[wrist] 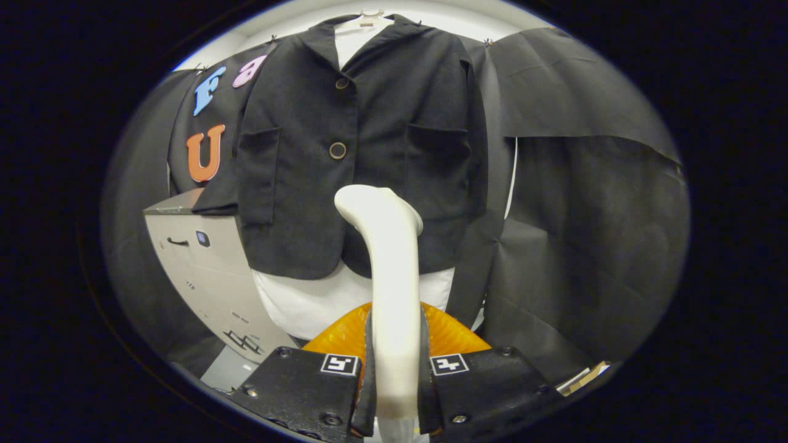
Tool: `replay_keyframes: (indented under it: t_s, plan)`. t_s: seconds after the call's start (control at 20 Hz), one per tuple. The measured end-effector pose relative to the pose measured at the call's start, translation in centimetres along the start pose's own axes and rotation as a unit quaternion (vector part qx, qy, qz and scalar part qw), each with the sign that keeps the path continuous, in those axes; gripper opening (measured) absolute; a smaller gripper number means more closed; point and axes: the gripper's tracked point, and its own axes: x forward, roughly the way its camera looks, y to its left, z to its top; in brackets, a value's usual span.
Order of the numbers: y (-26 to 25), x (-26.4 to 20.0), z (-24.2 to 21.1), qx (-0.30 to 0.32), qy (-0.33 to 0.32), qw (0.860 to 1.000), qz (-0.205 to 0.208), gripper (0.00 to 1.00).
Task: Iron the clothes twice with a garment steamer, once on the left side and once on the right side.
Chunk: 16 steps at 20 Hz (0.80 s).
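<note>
The jaws are clamped on the white handle of a steamer, which rises between them with its head bent forward. Just beyond hangs a dark jacket over a white shirt. An orange base sits below. To iron well, keep the head upright, near the cloth, and sweep one side evenly.

Even overhead light, sharp centre, fisheye-warped edges.
</note>
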Motion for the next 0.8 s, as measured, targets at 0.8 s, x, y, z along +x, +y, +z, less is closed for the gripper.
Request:
replay_keyframes:
  t_s: [0.8]
  plan:
    - [2.1, -1.2, -6.4, -0.014, 0.074, 0.997, -0.022, 0.30]
